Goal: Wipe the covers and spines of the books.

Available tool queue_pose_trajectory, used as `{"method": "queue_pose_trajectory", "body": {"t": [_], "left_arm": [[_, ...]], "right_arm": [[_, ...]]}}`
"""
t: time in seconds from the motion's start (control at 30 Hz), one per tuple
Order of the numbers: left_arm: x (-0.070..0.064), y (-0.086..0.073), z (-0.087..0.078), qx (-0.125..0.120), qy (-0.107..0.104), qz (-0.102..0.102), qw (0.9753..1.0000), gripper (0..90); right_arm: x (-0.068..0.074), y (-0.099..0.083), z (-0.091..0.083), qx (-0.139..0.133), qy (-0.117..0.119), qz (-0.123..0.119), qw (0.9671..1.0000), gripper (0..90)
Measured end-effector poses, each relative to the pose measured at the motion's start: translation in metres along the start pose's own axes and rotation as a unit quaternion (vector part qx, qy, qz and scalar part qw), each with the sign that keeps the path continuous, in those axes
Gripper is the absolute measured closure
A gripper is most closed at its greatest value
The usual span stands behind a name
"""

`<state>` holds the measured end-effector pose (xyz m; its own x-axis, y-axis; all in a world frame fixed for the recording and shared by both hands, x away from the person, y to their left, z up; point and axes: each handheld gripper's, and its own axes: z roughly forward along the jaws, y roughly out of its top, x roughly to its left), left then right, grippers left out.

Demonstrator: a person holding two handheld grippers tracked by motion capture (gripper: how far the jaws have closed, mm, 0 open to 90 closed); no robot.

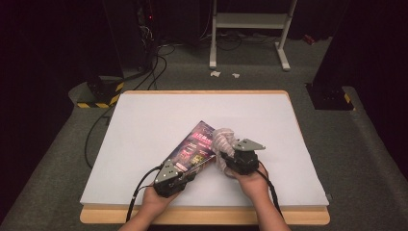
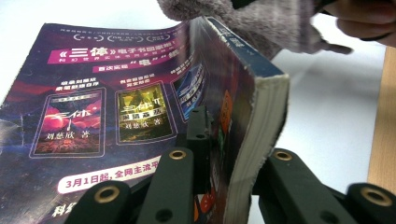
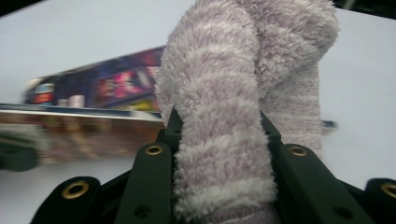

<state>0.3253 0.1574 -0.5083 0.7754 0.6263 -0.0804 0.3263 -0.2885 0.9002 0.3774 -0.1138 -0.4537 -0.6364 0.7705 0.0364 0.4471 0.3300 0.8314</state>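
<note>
Looks like mid-wipe: the book (image 1: 192, 150), near the table's (image 1: 144, 125) front edge, is clamped by the left gripper (image 1: 174, 179), while a fluffy cloth (image 1: 223, 142) is pinched in the right gripper (image 1: 239, 161). Next up, a steady swipe along the cover is probably needed.

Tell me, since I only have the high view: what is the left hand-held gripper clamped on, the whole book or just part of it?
Observer: The left gripper view shows the left hand-held gripper shut on the book with the front cover folded open; one jaw lies inside the cover, the other outside the page block.
Operator: And the pale thing in the right one?
Observer: A fluffy lilac cloth, bunched between the jaws of the right hand-held gripper, which is shut on it.
Operator: Does the cloth touch the book?
Observer: In the left gripper view it presses against the top edge of the raised pages.
</note>
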Motion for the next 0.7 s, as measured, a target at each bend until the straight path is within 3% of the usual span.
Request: {"method": "queue_pose_trajectory", "body": {"t": [0.27, 0.4, 0.57, 0.7], "left_arm": [[0.0, 0.0, 0.0, 0.0, 0.0, 0.001, 1.0, 78.7], [0.0, 0.0, 0.0, 0.001, 0.0, 0.0, 1.0, 79.1], [0.0, 0.0, 0.0, 0.003, 0.001, 0.003, 1.0, 79.0], [-0.001, 0.0, 0.001, 0.005, 0.001, 0.005, 1.0, 78.9]], "right_arm": [[0.038, 0.008, -0.005, -0.016, 0.058, -0.023, 0.9979, 67.7], [0.052, 0.012, -0.004, -0.019, 0.059, -0.046, 0.997, 67.7], [0.046, 0.011, -0.002, -0.015, 0.041, -0.046, 0.998, 67.6], [0.028, 0.005, 0.002, -0.003, 0.019, -0.026, 0.9995, 67.6]]}}
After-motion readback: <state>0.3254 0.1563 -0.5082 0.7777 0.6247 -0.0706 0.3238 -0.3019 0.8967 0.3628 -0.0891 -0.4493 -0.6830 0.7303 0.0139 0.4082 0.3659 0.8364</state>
